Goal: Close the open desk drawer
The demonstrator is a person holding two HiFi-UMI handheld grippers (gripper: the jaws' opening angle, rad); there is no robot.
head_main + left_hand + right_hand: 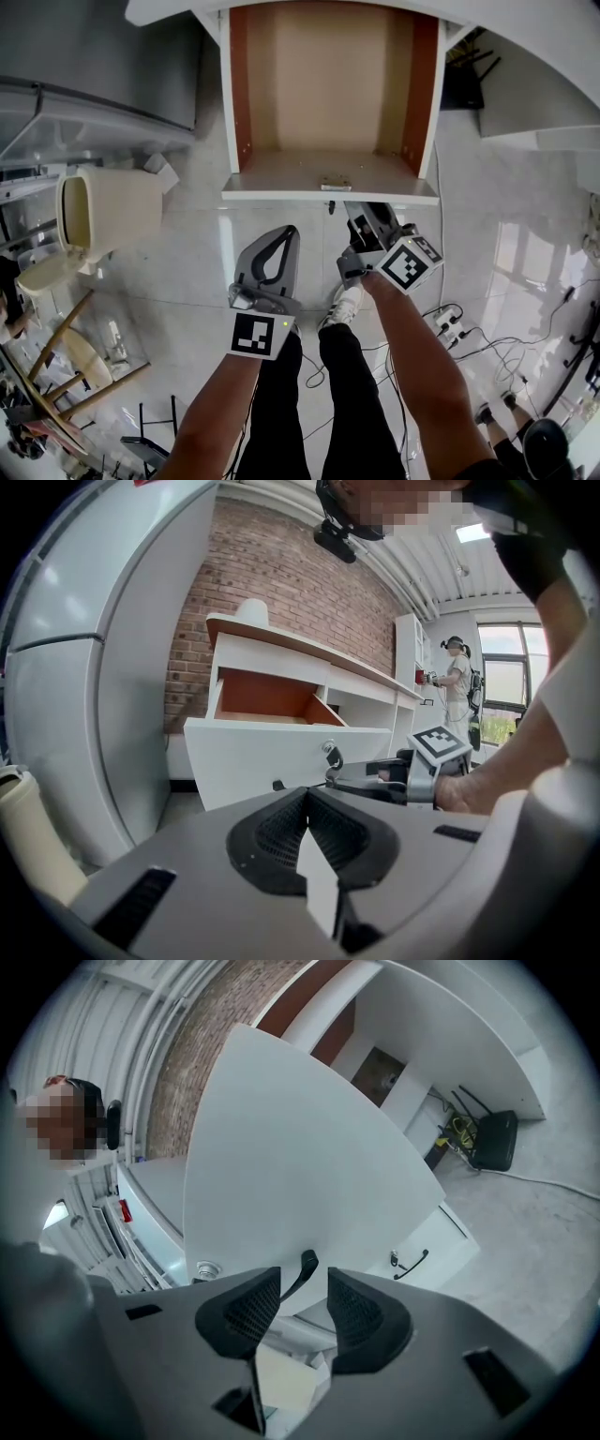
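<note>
The open drawer juts toward you at twelve o'clock, with its white front nearest you. Your right gripper sits at that front's six o'clock, jaws spread and the dark handle loose between them, probably placed for a push. Your left gripper, at the right one's eight o'clock, is pressed together on nothing and held back out of the way.
</note>
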